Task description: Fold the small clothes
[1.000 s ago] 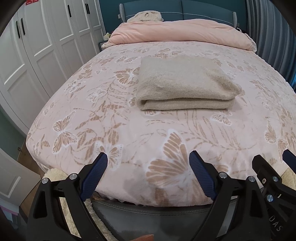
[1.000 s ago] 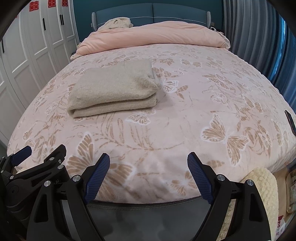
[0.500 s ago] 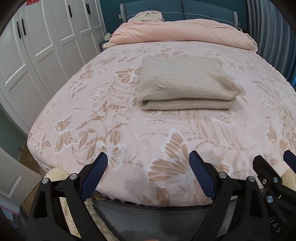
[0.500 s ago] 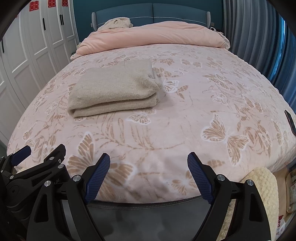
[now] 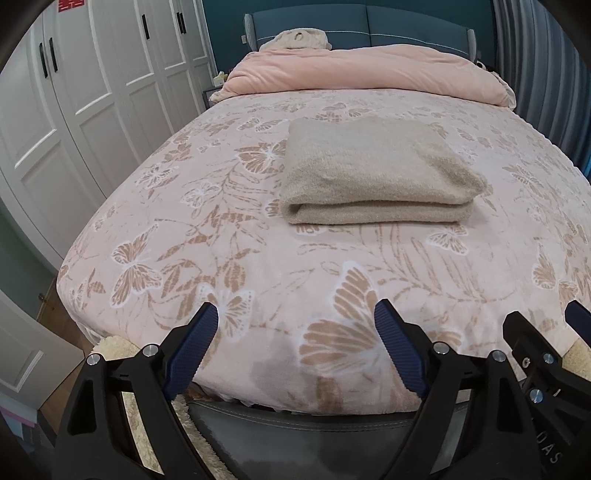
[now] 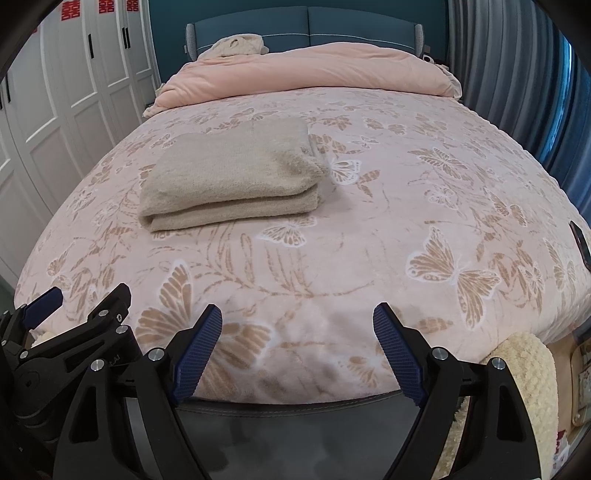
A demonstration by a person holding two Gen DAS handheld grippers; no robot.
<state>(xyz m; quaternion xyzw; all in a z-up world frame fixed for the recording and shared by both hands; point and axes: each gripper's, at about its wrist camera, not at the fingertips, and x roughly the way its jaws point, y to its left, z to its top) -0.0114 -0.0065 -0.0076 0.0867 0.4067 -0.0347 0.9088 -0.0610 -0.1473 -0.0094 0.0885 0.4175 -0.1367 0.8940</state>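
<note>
A beige knitted garment [image 5: 376, 173] lies folded in a neat rectangle on the pink butterfly-print bed cover [image 5: 221, 229]; it also shows in the right wrist view [image 6: 232, 177], left of centre. My left gripper [image 5: 295, 332] is open and empty, held back over the foot edge of the bed, well short of the garment. My right gripper [image 6: 297, 332] is open and empty too, beside the left one, also at the foot edge. The right gripper's body shows in the left wrist view at the lower right.
A pink duvet [image 5: 369, 70] is bunched at the head of the bed below a blue headboard [image 5: 362, 22]. White wardrobe doors [image 5: 85, 92] stand to the left. Curtains [image 6: 517, 66] hang on the right. A dark phone [image 6: 580, 242] lies at the bed's right edge.
Both views have shifted very slightly; the garment sits a little nearer and lower in frame. Both grippers stay open and the garment has not moved on the bed.
</note>
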